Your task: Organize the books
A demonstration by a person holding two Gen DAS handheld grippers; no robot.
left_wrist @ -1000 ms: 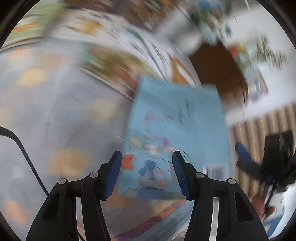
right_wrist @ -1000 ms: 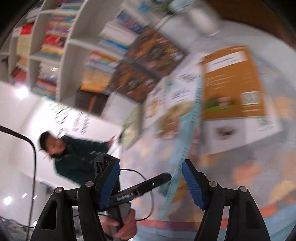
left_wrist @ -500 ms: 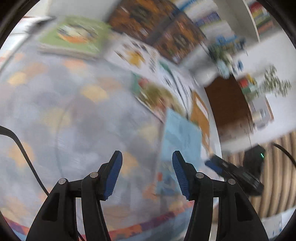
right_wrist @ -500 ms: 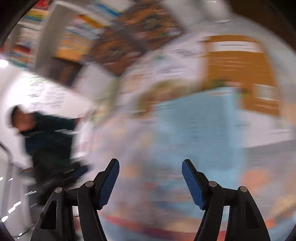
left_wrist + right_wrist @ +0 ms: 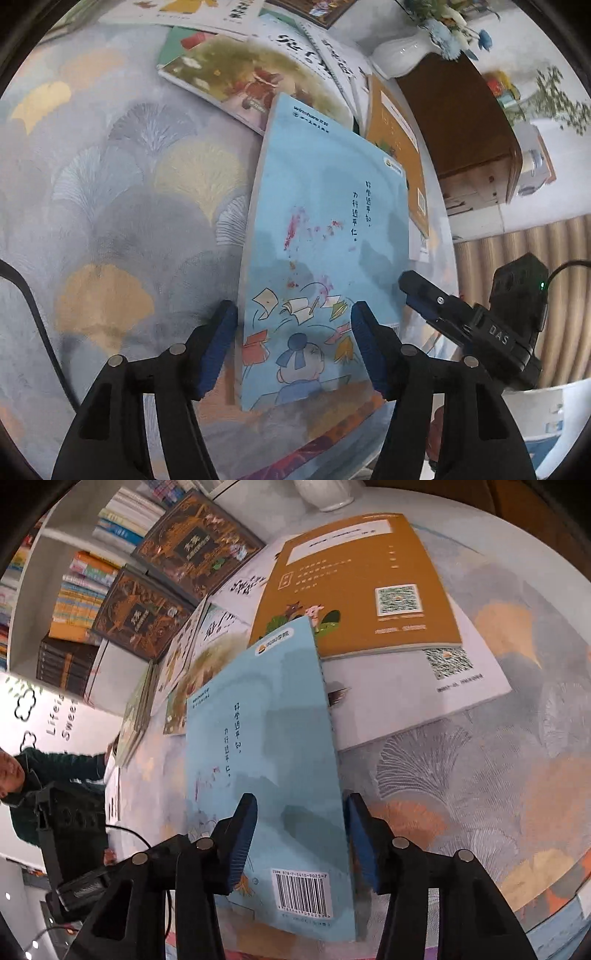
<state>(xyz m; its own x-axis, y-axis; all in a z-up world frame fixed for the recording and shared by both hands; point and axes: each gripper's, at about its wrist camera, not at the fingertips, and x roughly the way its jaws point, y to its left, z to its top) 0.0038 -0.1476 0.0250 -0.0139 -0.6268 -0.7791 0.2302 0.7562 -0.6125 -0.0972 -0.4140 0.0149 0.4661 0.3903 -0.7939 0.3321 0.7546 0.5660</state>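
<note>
Two black grippers with blue pads straddle one thin light-blue paperback book (image 5: 325, 236), the landmark here, which lies on a round table under a grey cloth with fan-leaf patterns (image 5: 122, 206). Nearest, the left gripper (image 5: 291, 350) has just been opening; its pads stand either side of the book's near-left corner, above the cartoon child, with a gap showing at each pad, so it is released. From the other view the right gripper (image 5: 299, 842) has just been closing over the book's barcode corner; its jaws sit close to the cover edges, yet whether the pads press cannot be told. Just beyond the book, partly under its far end, lies an ochre softcover with a QR code (image 5: 354, 587), itself resting on a white booklet (image 5: 413, 698). Left of that, an olive picture book (image 5: 255, 77) sits overlapped by white-covered ones. Farthest behind the book are two dark ornate hardcovers (image 5: 173, 576), a white vase (image 5: 399, 55) and a brown wooden cabinet (image 5: 458, 122).
</note>
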